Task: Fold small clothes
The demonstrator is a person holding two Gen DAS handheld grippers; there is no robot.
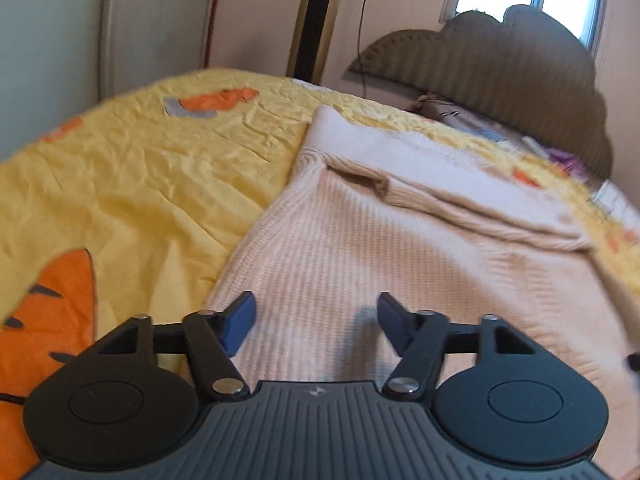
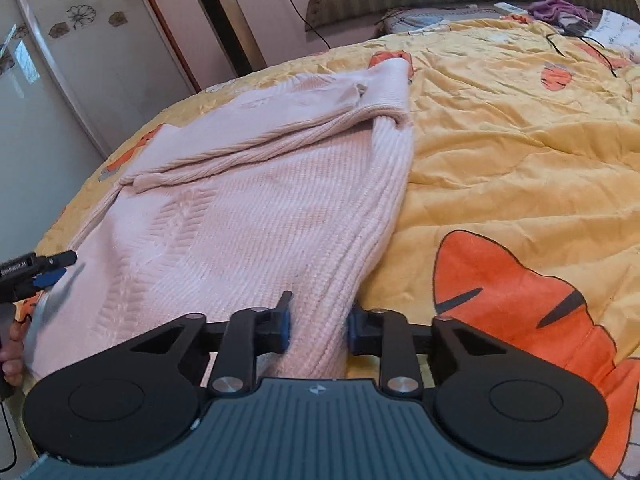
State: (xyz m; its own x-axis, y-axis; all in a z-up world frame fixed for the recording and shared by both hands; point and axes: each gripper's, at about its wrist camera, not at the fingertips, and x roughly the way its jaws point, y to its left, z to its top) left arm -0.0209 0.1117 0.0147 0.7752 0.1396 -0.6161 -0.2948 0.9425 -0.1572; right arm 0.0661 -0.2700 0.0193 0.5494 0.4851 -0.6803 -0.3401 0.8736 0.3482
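A pale pink knitted sweater (image 1: pixel 360 248) lies spread on the yellow quilt (image 1: pixel 152 168), its sleeves folded across the body. My left gripper (image 1: pixel 316 320) is open just above the sweater's near hem, holding nothing. It also shows at the left edge of the right wrist view (image 2: pixel 48 268). My right gripper (image 2: pixel 318 320) has its jaws partly closed around the sweater's (image 2: pixel 248 208) near right edge, with the ribbed knit between the blue pads (image 2: pixel 285 326).
The quilt (image 2: pixel 520 152) has orange carrot and tiger prints. A padded headboard (image 1: pixel 520 80), a tall tower fan (image 1: pixel 316 20) and a wardrobe (image 2: pixel 80 60) stand around the bed. Small items and a cable (image 2: pixel 580 40) lie near the pillows.
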